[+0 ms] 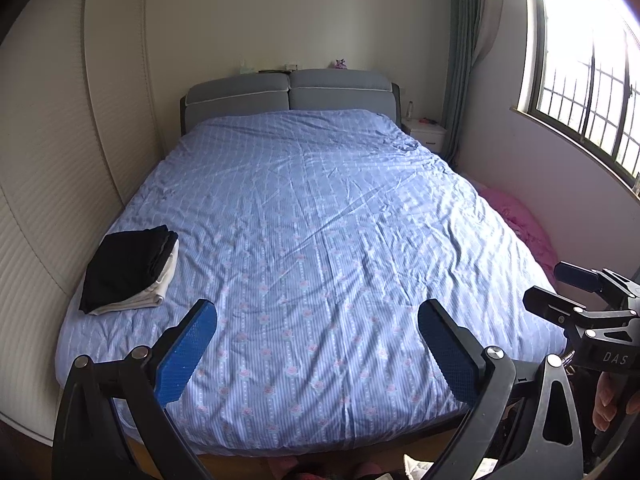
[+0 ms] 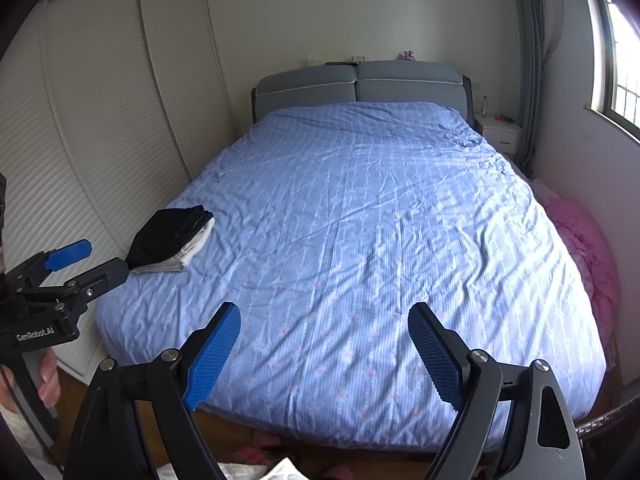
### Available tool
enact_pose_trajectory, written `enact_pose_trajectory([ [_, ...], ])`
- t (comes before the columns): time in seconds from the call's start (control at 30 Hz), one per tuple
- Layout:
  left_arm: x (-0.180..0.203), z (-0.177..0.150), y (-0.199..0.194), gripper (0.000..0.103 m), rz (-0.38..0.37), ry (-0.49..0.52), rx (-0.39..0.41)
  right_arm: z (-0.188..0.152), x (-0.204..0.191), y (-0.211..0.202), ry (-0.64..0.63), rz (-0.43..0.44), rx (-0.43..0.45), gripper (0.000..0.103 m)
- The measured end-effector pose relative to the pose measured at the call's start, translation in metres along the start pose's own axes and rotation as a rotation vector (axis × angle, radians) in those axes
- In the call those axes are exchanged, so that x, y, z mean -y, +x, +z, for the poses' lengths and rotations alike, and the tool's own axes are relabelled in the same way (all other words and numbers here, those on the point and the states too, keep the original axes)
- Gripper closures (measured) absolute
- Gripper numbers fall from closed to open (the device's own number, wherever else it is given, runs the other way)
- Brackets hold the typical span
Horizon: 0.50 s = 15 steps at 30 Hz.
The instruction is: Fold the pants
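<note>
Above the bed point(image 1: 320, 220), two tongs point(image 1: 318, 344) point(image 2: 324, 344) gape.

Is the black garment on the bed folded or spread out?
Folded: the black garment shows stacked layered edges, lying atop a folded white piece near the bed's left side.

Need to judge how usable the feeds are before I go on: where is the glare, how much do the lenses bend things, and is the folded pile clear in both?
Left wrist view: window blown out white, wardrobe lines bowed, folded pile sharp. Right wrist view: less glare, only a window sliver, same bowing, pile readable behind the left gripper.
</note>
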<state>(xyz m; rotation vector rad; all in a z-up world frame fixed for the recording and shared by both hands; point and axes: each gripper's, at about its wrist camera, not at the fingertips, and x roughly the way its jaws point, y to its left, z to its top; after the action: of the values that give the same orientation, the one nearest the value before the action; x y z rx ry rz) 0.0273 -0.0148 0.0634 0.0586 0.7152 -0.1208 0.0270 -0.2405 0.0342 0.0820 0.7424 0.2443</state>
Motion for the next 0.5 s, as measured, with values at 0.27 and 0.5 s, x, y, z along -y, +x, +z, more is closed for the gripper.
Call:
enact_pose_trajectory([
  [0.27, 0.0077, 0.0022, 0.003, 0.001, -0.008, 0.012, 0.003, 0.0013, 0.0052, -0.0068, 0.003, -0.004, 0.014, 0.016],
  [0.5, 0.0072, 0.0064, 0.0019, 0.0, -0.024, 0.014, 0.021, 0.0059, 0.0069, -0.0084, 0.003, -0.007, 0.026, 0.016],
])
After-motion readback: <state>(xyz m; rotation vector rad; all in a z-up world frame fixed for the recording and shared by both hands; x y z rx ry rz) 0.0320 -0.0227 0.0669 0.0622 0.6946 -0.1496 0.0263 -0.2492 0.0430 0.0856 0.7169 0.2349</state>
